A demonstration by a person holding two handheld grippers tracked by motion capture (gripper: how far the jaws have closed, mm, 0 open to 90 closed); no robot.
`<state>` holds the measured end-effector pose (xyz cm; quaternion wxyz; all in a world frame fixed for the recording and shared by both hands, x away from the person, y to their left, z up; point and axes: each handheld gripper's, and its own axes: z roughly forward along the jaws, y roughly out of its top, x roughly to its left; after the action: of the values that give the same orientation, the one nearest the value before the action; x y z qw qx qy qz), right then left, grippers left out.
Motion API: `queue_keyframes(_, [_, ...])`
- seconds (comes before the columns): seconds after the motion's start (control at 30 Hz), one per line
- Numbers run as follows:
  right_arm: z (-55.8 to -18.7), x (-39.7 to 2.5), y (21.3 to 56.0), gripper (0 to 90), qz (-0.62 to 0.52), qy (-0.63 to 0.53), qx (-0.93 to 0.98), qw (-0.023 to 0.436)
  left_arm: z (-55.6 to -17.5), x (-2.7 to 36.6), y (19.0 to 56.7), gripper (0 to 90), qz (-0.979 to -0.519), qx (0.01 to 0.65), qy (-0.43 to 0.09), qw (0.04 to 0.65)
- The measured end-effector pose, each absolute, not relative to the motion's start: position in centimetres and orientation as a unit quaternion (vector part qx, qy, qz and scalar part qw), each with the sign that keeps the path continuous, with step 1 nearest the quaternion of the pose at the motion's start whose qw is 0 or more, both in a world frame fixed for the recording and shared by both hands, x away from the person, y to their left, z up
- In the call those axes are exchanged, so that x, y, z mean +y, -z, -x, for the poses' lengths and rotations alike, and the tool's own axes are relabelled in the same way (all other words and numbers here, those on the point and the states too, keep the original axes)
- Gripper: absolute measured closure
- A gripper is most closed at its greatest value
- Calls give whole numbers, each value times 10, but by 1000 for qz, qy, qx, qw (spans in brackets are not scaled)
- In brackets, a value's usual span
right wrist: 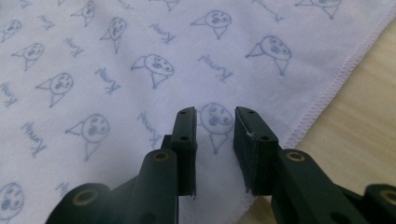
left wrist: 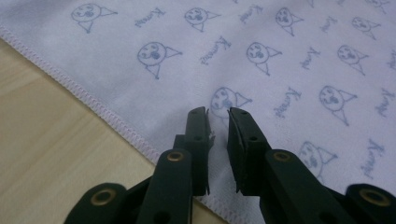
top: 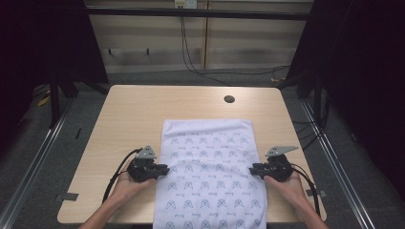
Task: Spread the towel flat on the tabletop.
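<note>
Printed cloth (top: 207, 162) spread flat on counter (top: 133, 109), near end hanging over near edge. Left hand-held gripper (top: 165, 169) and right hand-held gripper (top: 252, 170) poised at side hems, jaws slightly parted, nothing pinched. Folding apparently not yet begun.

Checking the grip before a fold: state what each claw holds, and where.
Nothing is held. The left claw and right claw are open, each over a side edge of the printed cloth.

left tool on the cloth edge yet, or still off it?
Cannot tell. In the left gripper view the left tool is open over the cloth near its stitched hem, nothing between the jaws; contact underneath is hidden.
</note>
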<state>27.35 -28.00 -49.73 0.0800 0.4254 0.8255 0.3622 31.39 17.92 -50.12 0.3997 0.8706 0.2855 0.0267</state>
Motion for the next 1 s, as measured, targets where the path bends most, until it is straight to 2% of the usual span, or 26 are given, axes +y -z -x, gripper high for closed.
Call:
queue_keyframes(0.07, [-268,-279,496,709,-422,-353,831,84,-315,181,503,756,-864,291,-18,410])
queue_keyframes(0.13, [-262,-278,497,731,-422,-357,829,88,-316,181,503,703,-862,291,-8,415])
queue_keyframes(0.2, [-259,-276,497,761,-416,-357,831,94,-316,179,504,693,-869,271,-10,414])
queue_keyframes(0.33, [-257,-278,498,887,-423,-357,827,97,-321,180,504,860,-867,284,-11,408])
queue_keyframes(0.47, [-250,-274,498,896,-418,-356,831,94,-318,179,502,890,-871,283,-8,402])
queue_keyframes(1.0, [-194,-263,491,895,-375,-340,862,31,-257,189,496,885,-891,248,29,379])
